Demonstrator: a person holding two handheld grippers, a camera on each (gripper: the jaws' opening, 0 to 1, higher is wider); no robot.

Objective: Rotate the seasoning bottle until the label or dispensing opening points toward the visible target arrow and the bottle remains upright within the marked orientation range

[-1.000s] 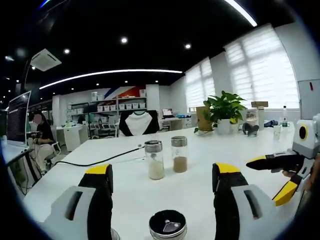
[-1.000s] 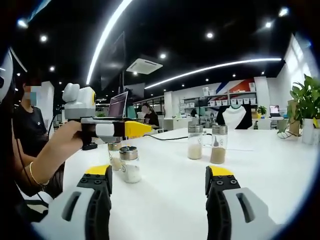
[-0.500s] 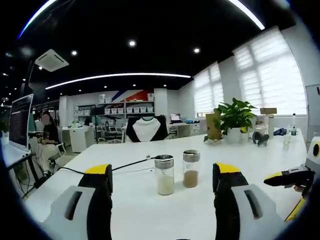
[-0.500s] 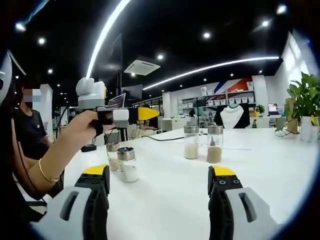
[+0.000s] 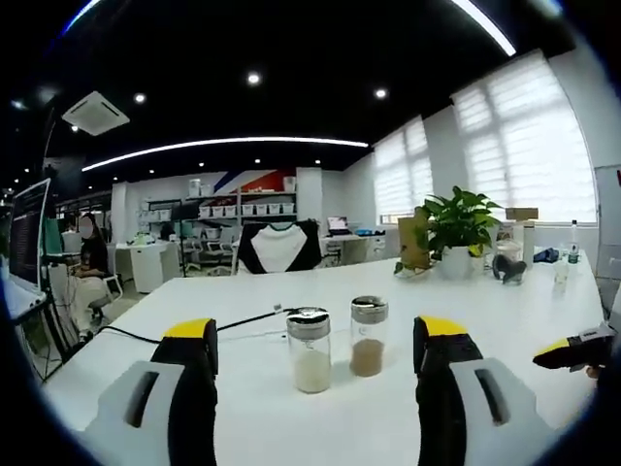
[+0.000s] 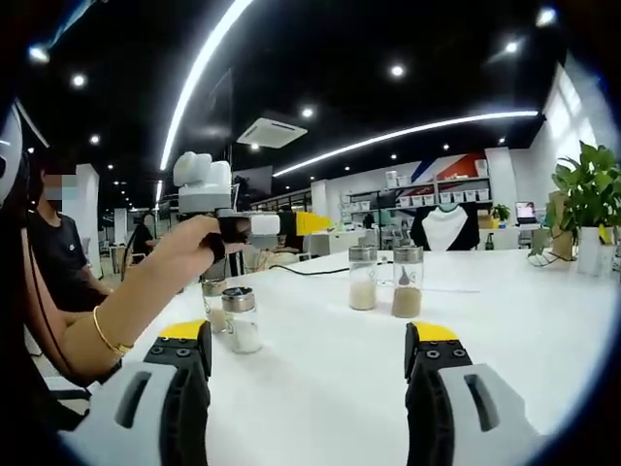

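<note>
The left gripper (image 5: pixel 315 388) hangs above a white table (image 5: pixel 505 320), its jaws wide apart at 7 and 5 o'clock with nothing between them. Just beyond the yellow jaw tips two glass seasoning bottles stand upright near each other: a bottle of white powder (image 5: pixel 310 349) on the left and a bottle of brown powder (image 5: pixel 369 336) to its right, both with metal caps. A black cable (image 5: pixel 194 326) runs away toward 9 o'clock. At 3 o'clock the right gripper's yellow tip (image 5: pixel 572 350) pokes in. A potted plant (image 5: pixel 454 228) stands toward 2 o'clock.
</note>
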